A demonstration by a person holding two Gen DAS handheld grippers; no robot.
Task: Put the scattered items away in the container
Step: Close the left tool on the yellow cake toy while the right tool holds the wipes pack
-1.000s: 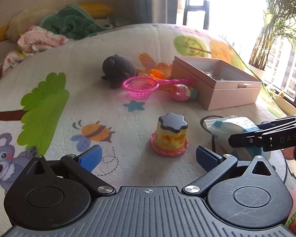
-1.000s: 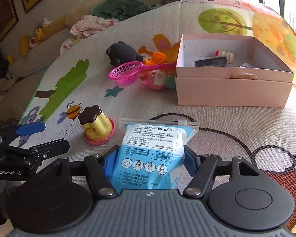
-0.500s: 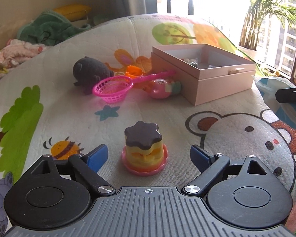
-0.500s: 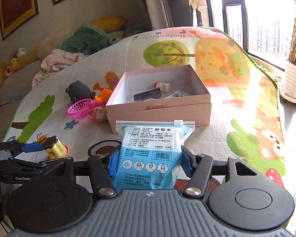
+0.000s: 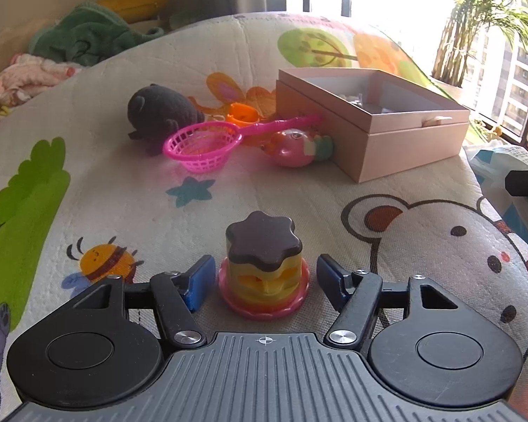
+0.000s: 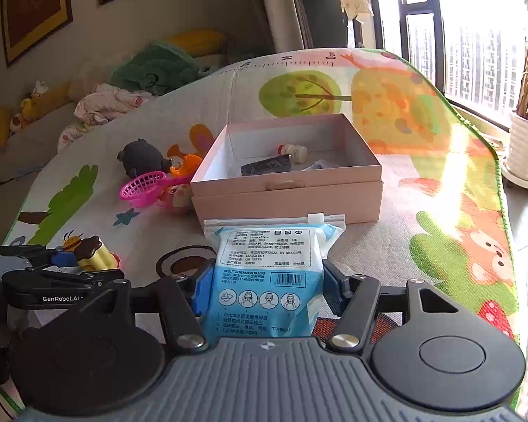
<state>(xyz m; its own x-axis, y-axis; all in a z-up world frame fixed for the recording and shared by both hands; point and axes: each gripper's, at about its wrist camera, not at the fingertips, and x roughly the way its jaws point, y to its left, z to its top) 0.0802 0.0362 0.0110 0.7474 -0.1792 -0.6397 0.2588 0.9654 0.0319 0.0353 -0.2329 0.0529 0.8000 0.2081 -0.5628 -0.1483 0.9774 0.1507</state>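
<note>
My left gripper (image 5: pixel 264 277) is open, its blue pads on either side of a yellow pudding toy (image 5: pixel 262 263) with a brown top and pink base, standing on the mat. My right gripper (image 6: pixel 265 286) is shut on a blue and white wipes pouch (image 6: pixel 269 270), held above the mat in front of the open pink box (image 6: pixel 288 190). The box (image 5: pixel 376 119) holds a small bottle (image 6: pixel 294 151) and a dark tube (image 6: pixel 265 166). The left gripper (image 6: pixel 52 263) and toy (image 6: pixel 95 255) show at the left of the right wrist view.
A pink toy net (image 5: pixel 207 140), a dark plush (image 5: pixel 162 112), an orange cup (image 5: pixel 243 114) and a pink fish toy (image 5: pixel 295 144) lie left of the box. Clothes and cushions (image 6: pixel 148 74) lie behind the mat. A potted plant (image 6: pixel 526 140) stands by the window.
My left gripper has closed in on the pudding toy, which now sits between its pads. My right gripper has lifted the pouch and carried it toward the box.
</note>
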